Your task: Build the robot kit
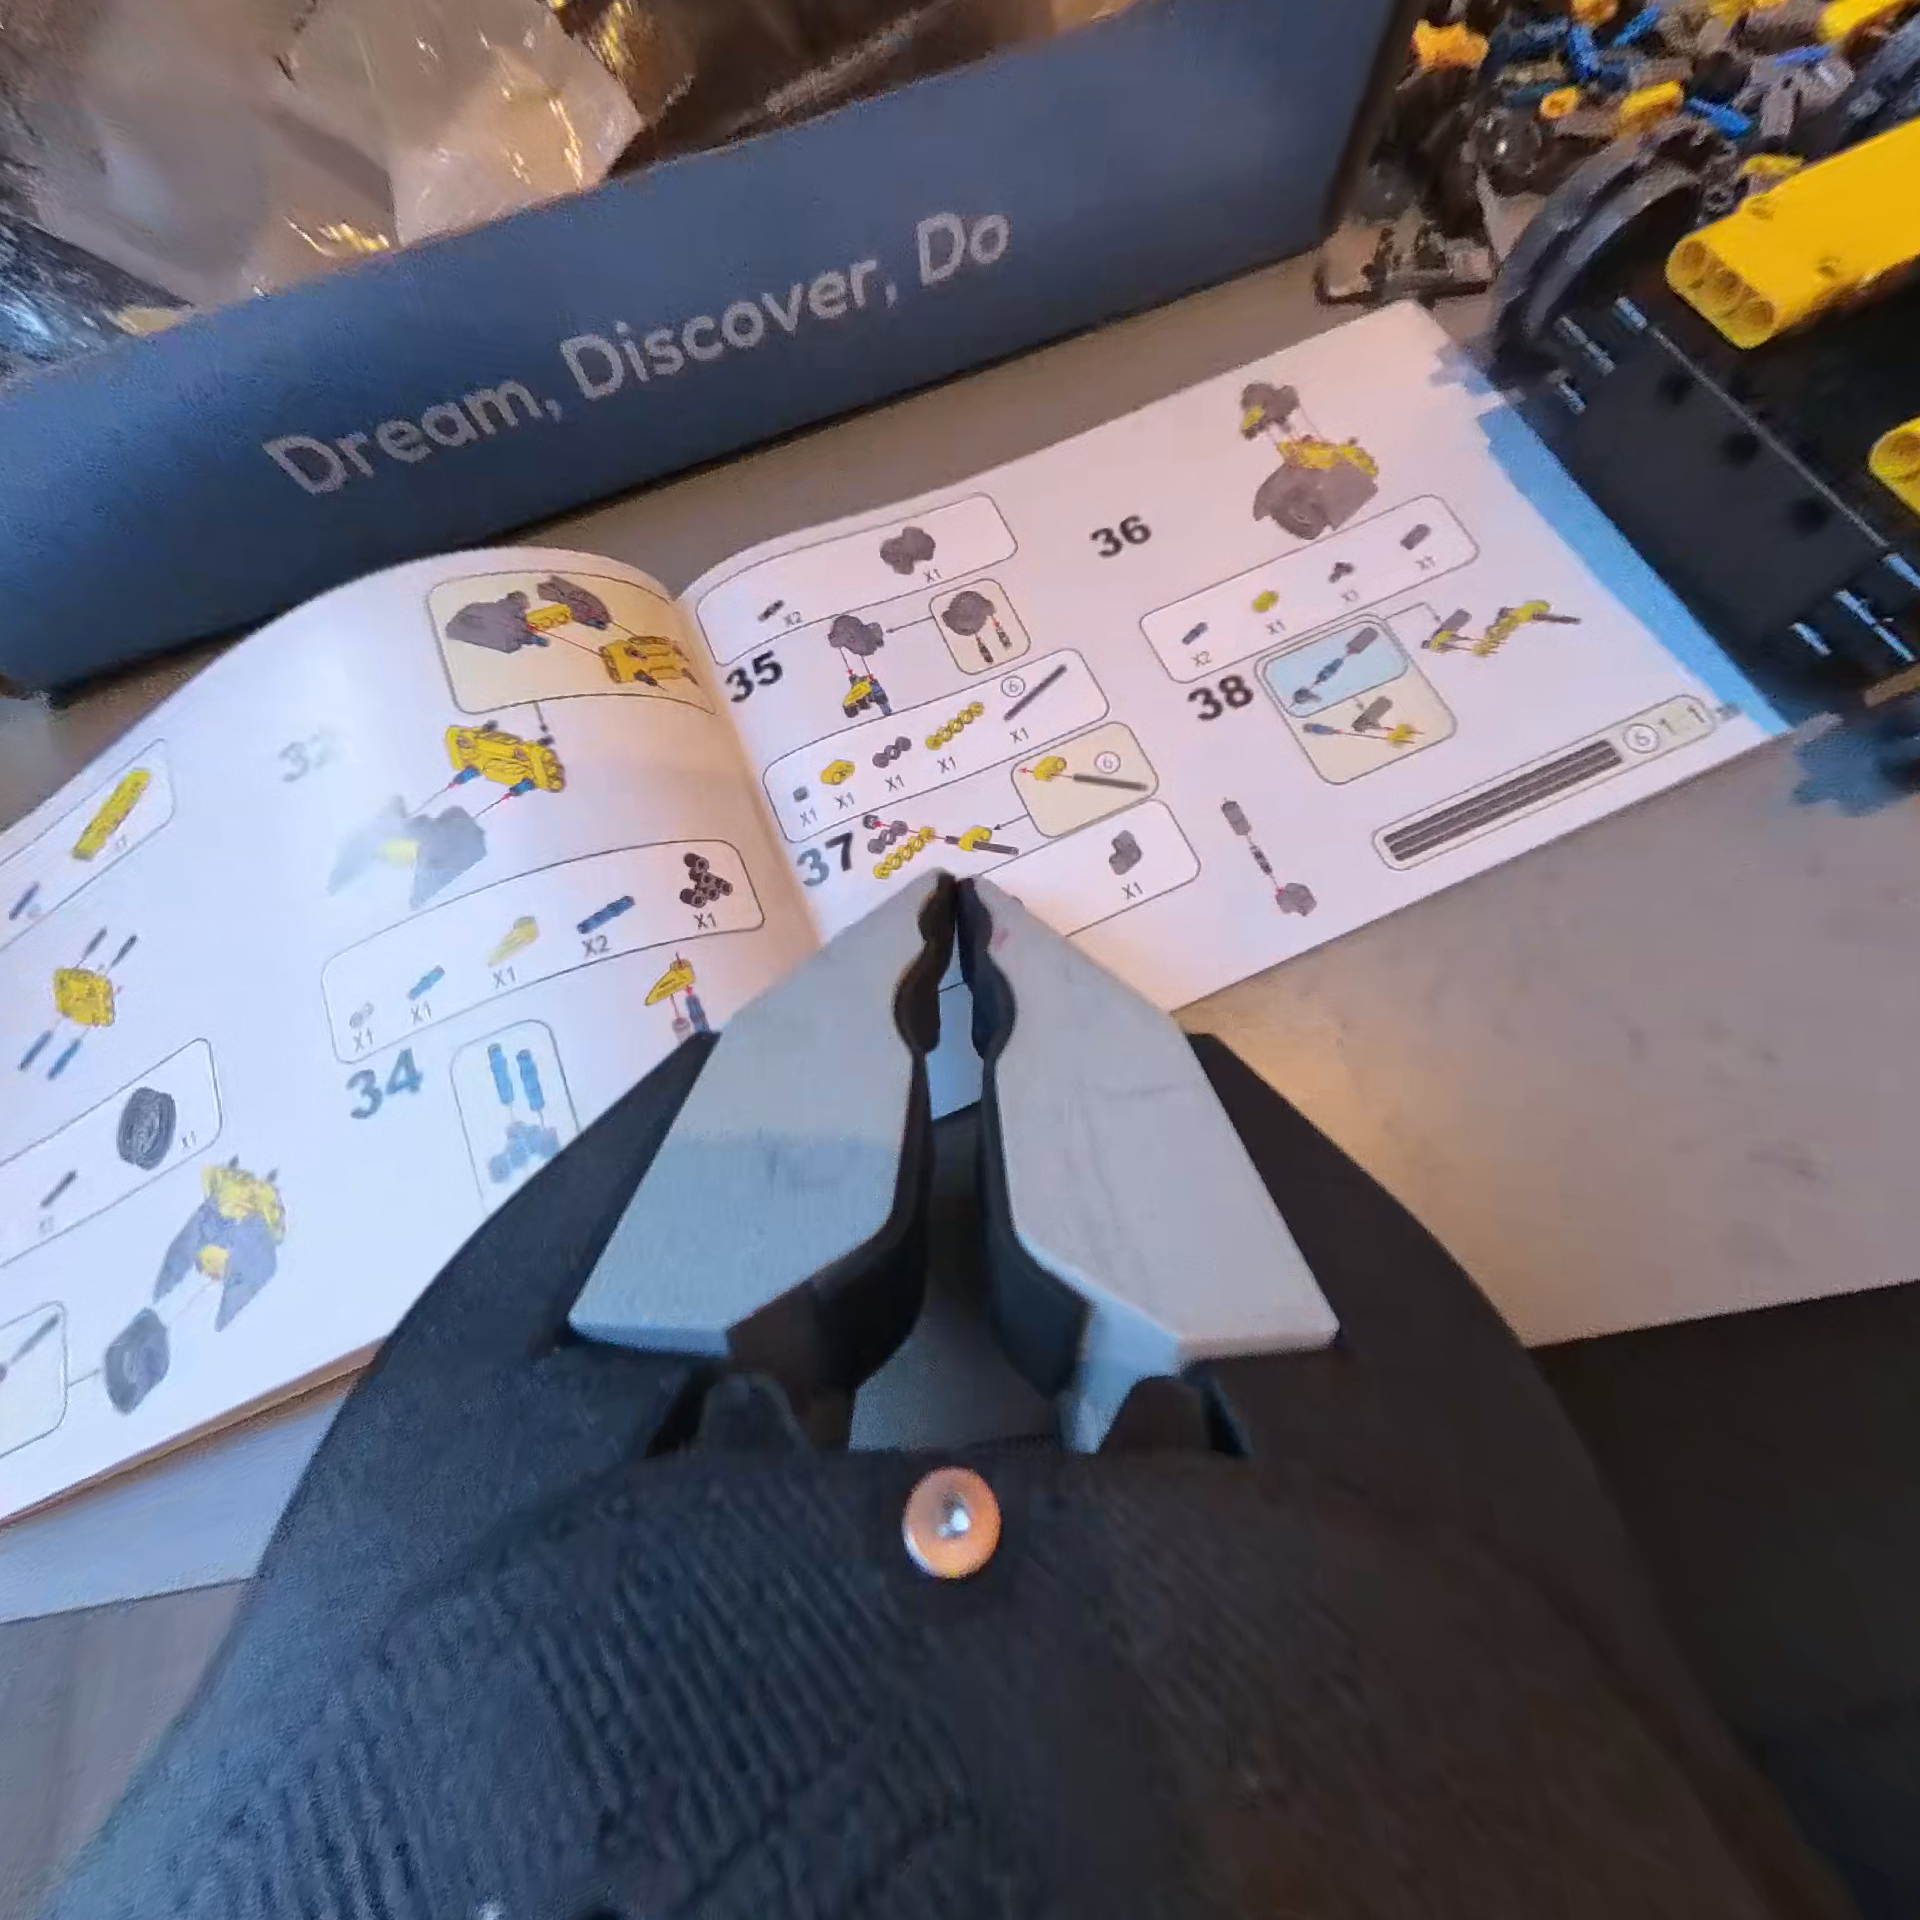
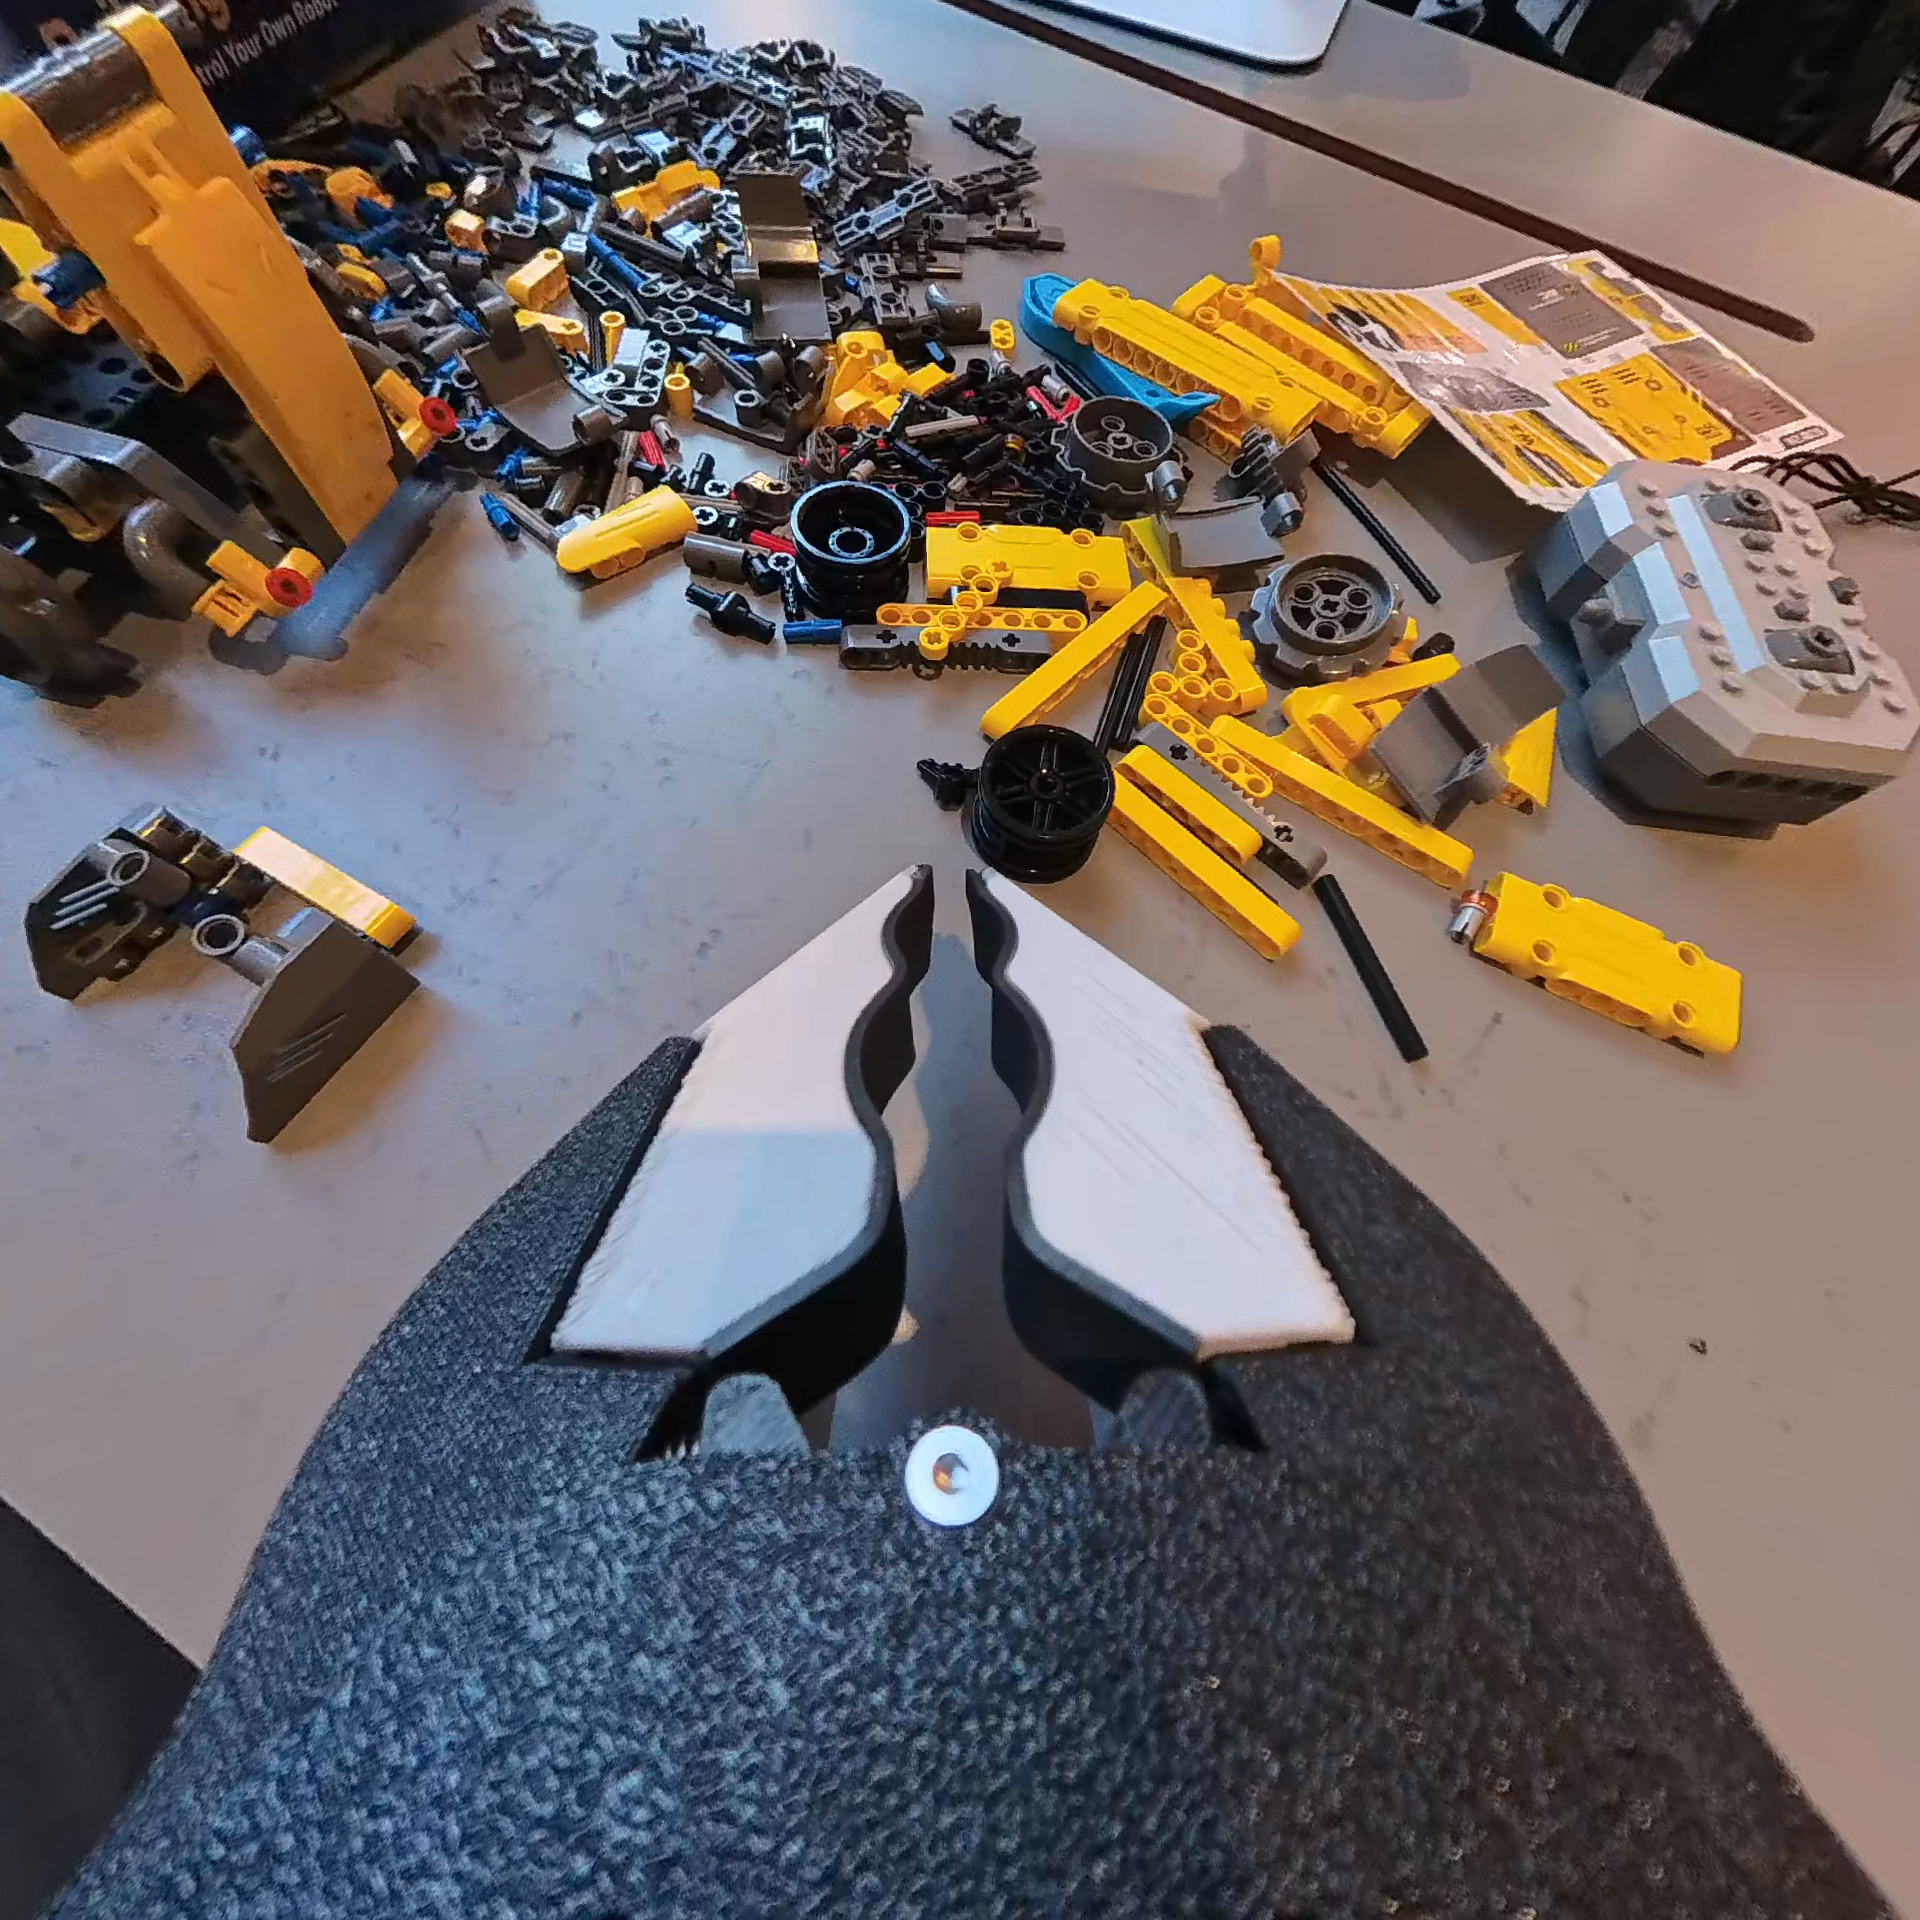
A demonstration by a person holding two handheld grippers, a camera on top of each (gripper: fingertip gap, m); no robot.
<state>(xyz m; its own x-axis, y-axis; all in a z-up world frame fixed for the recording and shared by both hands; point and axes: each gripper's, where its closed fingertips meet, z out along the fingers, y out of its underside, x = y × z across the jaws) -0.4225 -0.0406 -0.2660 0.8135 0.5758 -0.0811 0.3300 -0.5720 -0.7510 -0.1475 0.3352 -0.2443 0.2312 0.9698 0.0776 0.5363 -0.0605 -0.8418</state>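
My left gripper (image 1: 954,894) is shut, with its dark pads meeting at the tips and nothing between them. It hovers over the lower edge of an open instruction booklet (image 1: 520,831) lying on the grey table. My right gripper (image 2: 949,883) is slightly open, and bare table shows through the narrow gap. It hangs above the table just short of a black wheel (image 2: 1042,805), which lies up and to the right of its tips. A small grey, black and yellow sub-assembly (image 2: 223,935) sits on the table to its left.
A dark blue box (image 1: 623,343) stands behind the booklet. A big black and yellow model (image 1: 1766,416) is at the right, also showing in the right wrist view (image 2: 156,312). A pile of loose parts (image 2: 831,364), yellow beams, a grey hub (image 2: 1725,665) and a sticker sheet (image 2: 1558,364) lie ahead. About 20 cm separates my right fingertips from the grey hub (image 2: 1725,665).
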